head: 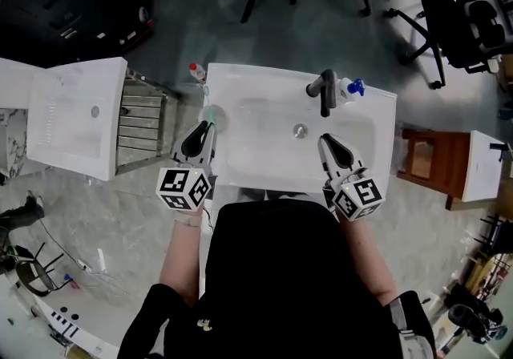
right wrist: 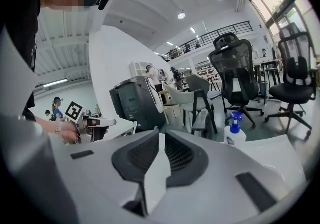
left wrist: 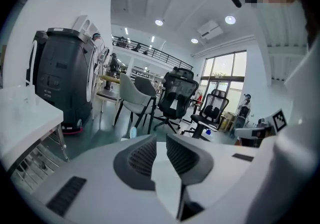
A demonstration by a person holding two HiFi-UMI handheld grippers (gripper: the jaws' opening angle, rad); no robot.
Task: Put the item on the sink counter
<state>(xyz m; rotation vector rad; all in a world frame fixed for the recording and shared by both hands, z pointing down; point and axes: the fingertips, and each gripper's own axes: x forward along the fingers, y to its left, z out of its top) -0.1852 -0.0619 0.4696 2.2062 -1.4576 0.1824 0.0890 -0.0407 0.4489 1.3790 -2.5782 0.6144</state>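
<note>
- Looking down in the head view, a small pale teal item [head: 211,114] sits on the left rim of the white sink counter [head: 240,77], beside the basin [head: 272,141]. It is too small to say just what it is. The left gripper [head: 206,130] points at it from just short, and no contact shows. The right gripper [head: 327,142] hangs over the basin's near right side, well apart from the item. The faucet [head: 324,91] and a blue-topped pump bottle [head: 353,89] stand at the back.
- In the left gripper view, the left gripper [left wrist: 161,138] has its jaws parted by a clear gap. Only white counter shows between the pads, so it holds nothing. A sliver of the pale teal item [left wrist: 132,132] peeks up just past the left jaw.
- In the right gripper view, the right gripper [right wrist: 161,135] has its pads drawn together and is empty. The pump bottle stands beyond it on the right.
- My judgement is that the item already rests where the task wants it.
- It looks light, stiff and probably plastic, so it is likely to skid or tip on the glazed surface.
- If it must be taken up again, grip it low across its middle with a gentle squeeze, and mind the counter's outer edge close by.
</note>
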